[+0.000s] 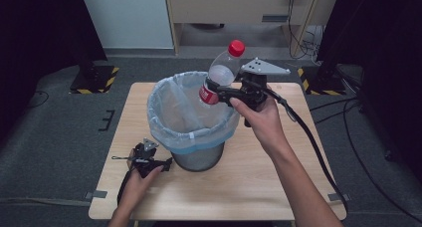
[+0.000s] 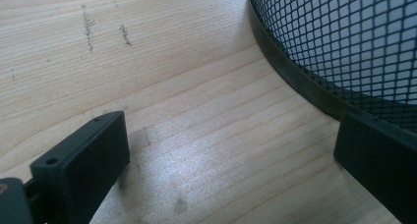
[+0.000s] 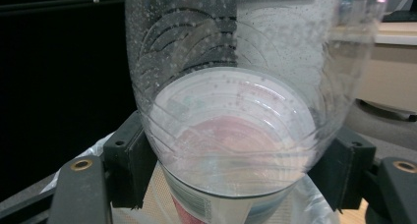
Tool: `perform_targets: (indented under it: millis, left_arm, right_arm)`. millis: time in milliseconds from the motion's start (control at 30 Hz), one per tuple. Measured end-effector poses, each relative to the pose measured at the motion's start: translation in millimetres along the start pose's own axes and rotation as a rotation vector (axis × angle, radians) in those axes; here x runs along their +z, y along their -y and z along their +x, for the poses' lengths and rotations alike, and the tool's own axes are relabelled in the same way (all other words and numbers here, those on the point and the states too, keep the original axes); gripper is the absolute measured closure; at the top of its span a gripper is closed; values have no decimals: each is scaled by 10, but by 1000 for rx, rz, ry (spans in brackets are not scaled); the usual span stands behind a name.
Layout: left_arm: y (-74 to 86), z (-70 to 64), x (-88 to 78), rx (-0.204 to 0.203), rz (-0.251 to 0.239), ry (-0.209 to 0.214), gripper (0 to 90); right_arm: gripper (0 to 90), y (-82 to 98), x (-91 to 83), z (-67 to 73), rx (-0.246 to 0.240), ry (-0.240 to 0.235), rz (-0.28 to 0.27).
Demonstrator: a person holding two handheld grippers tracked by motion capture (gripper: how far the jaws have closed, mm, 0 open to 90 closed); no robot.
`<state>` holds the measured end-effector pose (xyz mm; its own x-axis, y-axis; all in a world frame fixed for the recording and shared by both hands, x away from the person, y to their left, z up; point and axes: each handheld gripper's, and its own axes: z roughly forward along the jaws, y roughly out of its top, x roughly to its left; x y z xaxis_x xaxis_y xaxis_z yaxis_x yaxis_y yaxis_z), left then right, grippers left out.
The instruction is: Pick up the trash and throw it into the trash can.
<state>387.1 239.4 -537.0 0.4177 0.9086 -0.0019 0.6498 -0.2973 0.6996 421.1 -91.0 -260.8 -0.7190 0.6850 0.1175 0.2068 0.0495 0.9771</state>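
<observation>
A clear plastic bottle [image 1: 222, 73] with a red cap and red label hangs tilted over the right rim of a black mesh bin [image 1: 193, 118] lined with a pale blue bag. My right gripper [image 1: 218, 90] is shut on the bottle's middle, held by a hand at the bin's right side. In the right gripper view the misted bottle [image 3: 231, 111] sits squeezed between both pads [image 3: 129, 165]. My left gripper [image 1: 166, 162] rests on the wooden table [image 1: 278, 187] at the bin's lower left, open with nothing between its jaws. The left gripper view shows its gripper [image 2: 231, 155] beside the bin's mesh base [image 2: 344, 42].
The bin stands in the table's middle. Bare wood lies to its left, right and front. A cable [image 1: 313, 142] trails from the right gripper across the table's right side. Black stands with striped feet [image 1: 94, 82] sit on the floor beyond the table.
</observation>
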Motion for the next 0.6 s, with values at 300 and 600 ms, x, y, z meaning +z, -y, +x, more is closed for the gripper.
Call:
perform_targets:
  millis: [300,600]
  left_arm:
    - [0,0,0,0,0,0,0]
    - [0,0,0,0,0,0,0]
  right_arm:
    - [272,97,61,3,8,-7,29]
    - [272,174,86,-4,5,-15,47]
